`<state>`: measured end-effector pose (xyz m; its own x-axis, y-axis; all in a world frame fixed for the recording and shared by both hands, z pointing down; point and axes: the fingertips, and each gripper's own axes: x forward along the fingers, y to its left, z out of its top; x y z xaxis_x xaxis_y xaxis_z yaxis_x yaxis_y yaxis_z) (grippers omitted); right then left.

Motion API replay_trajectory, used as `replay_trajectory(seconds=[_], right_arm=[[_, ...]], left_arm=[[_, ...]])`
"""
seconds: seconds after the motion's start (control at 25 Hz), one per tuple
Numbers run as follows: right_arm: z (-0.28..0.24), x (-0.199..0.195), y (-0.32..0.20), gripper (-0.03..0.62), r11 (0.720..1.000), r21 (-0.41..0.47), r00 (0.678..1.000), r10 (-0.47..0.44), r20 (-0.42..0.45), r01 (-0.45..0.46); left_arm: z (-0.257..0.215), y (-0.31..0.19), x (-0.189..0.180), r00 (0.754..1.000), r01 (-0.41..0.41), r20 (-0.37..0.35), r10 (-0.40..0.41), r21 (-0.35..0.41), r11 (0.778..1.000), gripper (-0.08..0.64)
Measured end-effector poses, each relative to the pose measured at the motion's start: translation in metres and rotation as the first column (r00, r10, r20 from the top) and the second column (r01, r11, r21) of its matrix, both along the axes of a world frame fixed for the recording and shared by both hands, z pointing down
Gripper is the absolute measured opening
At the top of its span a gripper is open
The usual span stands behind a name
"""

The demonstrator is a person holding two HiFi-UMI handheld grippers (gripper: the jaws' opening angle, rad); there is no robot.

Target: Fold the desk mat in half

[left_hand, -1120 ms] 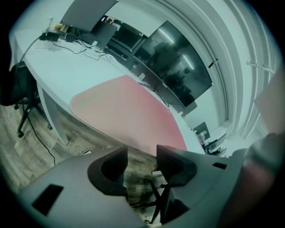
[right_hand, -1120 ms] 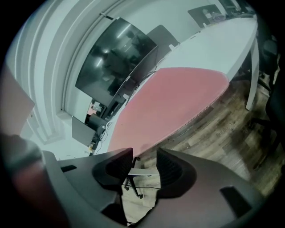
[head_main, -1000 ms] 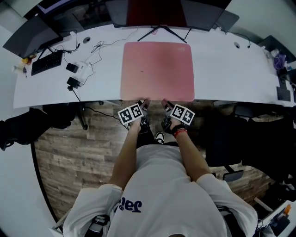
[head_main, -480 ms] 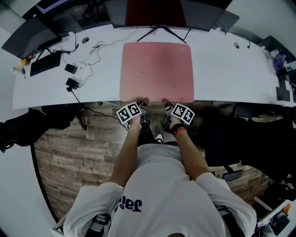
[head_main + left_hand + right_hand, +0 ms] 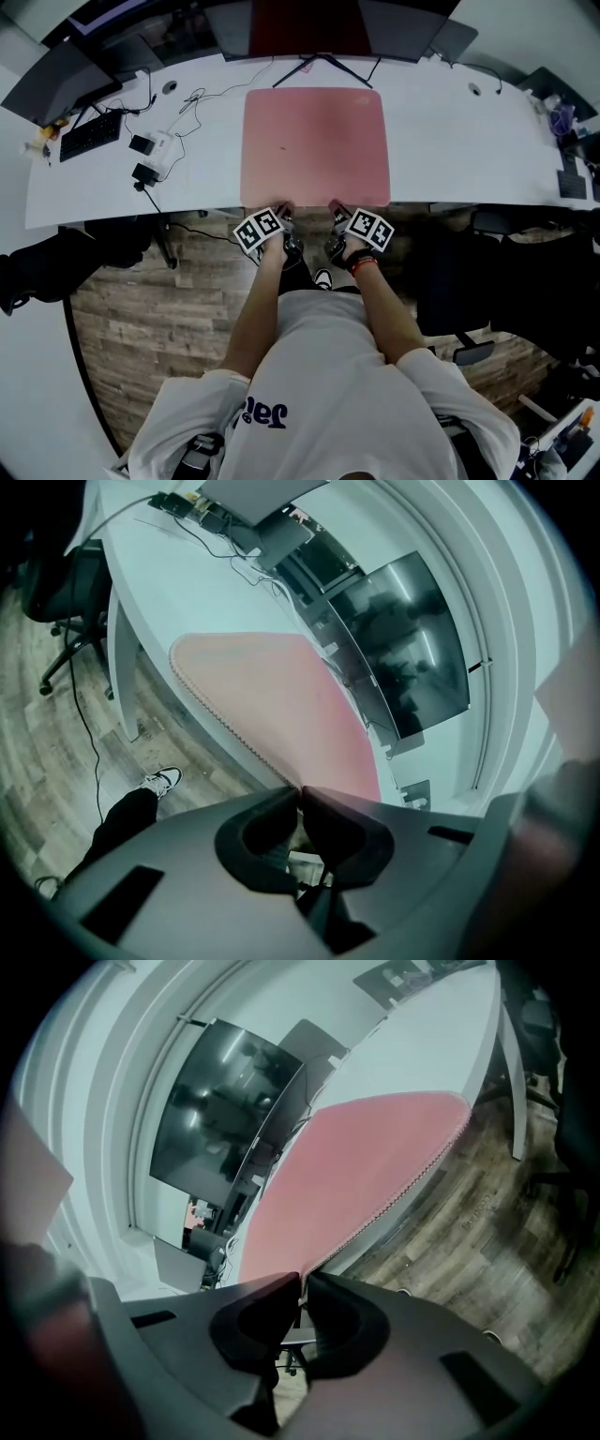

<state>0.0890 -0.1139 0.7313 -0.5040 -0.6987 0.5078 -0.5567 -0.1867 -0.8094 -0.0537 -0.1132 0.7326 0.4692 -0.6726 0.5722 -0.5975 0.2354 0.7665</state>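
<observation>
- Left gripper view: the left gripper (image 5: 301, 789) has just closed its jaws on the near edge of the pink desk mat (image 5: 272, 696), pinching the stitched hem.
- Right gripper view: the right gripper (image 5: 303, 1279) has just closed on the same edge.
- Head view: the two grips sit near each other at the middle of the edge. The mat lies flat on the white desk (image 5: 450, 141), reaching away to the monitor stand (image 5: 323, 64).

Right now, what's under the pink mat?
The white desk, which shows on the left, right and far sides of the mat. Anything lying flat beneath the mat is covered, so I cannot rule it out.
</observation>
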Motion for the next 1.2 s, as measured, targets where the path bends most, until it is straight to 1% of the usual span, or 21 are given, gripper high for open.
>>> replay_trajectory(seconds=[0.32, 0.8, 0.96, 1.2], right_arm=[[-0.004, 0.001, -0.001, 0.035, 1.000, 0.008, 1.000, -0.006, -0.011, 0.006], [-0.011, -0.002, -0.006, 0.032, 1.000, 0.018, 0.999, -0.017, -0.029, 0.017], [-0.013, -0.002, -0.008, 0.032, 1.000, 0.022, 0.999, -0.012, -0.033, 0.012], [-0.021, -0.004, -0.016, 0.034, 0.999, 0.049, 1.000, 0.006, -0.021, -0.005]], left_arm=[[-0.003, 0.000, 0.001, 0.999, -0.016, 0.030, 0.016, 0.001, 1.000, 0.034], [-0.010, -0.003, 0.001, 0.996, -0.052, 0.075, 0.050, 0.025, 0.998, 0.034], [-0.014, -0.005, 0.001, 0.995, -0.074, 0.074, 0.071, 0.037, 0.997, 0.034], [-0.021, -0.009, 0.001, 0.993, -0.086, 0.082, 0.081, 0.053, 0.995, 0.032]])
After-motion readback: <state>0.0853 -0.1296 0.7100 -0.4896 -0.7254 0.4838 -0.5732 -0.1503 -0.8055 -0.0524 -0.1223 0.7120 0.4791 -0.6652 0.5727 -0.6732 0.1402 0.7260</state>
